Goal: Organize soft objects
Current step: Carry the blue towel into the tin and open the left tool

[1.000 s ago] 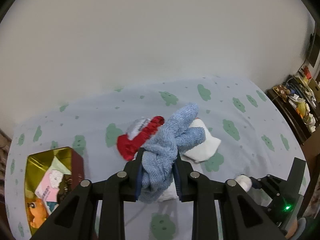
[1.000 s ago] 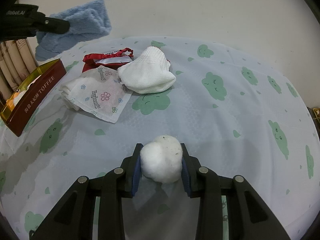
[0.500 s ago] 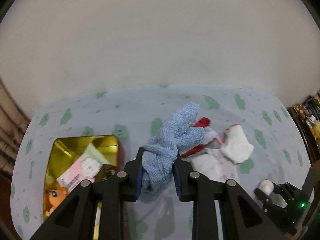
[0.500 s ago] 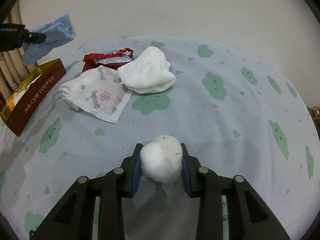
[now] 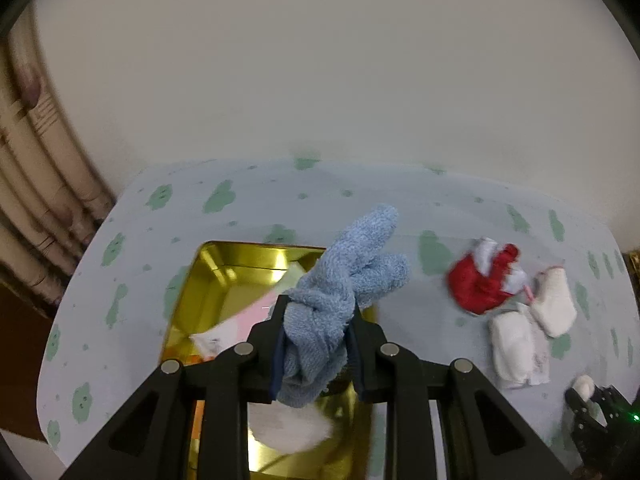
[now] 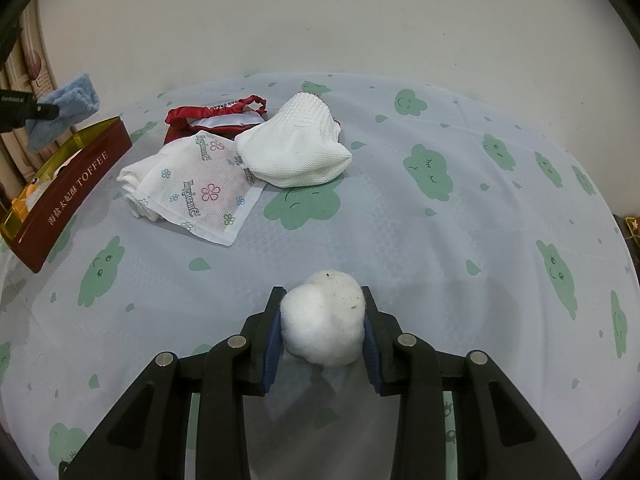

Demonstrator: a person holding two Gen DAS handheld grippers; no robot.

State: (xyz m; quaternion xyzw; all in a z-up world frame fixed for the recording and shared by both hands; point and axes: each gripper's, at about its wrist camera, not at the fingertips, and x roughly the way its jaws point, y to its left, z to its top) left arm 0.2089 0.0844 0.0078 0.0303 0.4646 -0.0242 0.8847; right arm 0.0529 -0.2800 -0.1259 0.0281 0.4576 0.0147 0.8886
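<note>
My left gripper [image 5: 318, 344] is shut on a blue fluffy cloth [image 5: 344, 276] and holds it above the open gold tin [image 5: 212, 276]. The tin holds a pink-white packet, an orange toy and something white. In the right wrist view the tin [image 6: 68, 188] is dark red outside and stands at the far left, with the blue cloth [image 6: 66, 104] above it. My right gripper [image 6: 322, 334] is shut on a white cotton ball [image 6: 324, 328] just above the tablecloth. A red pouch [image 6: 212, 116], a flower-printed tissue pack [image 6: 192, 188] and a white sock [image 6: 296, 148] lie together on the table.
The table has a light blue cloth [image 6: 400, 240] with green cloud prints. A pale wall stands behind it. A curtain [image 5: 36, 184] hangs at the left. The right gripper shows at the lower right of the left wrist view [image 5: 588, 396].
My left gripper has carried the blue cloth leftward, from over the red pouch and sock to above the gold tin. My right gripper and the cotton ball have not moved.
</note>
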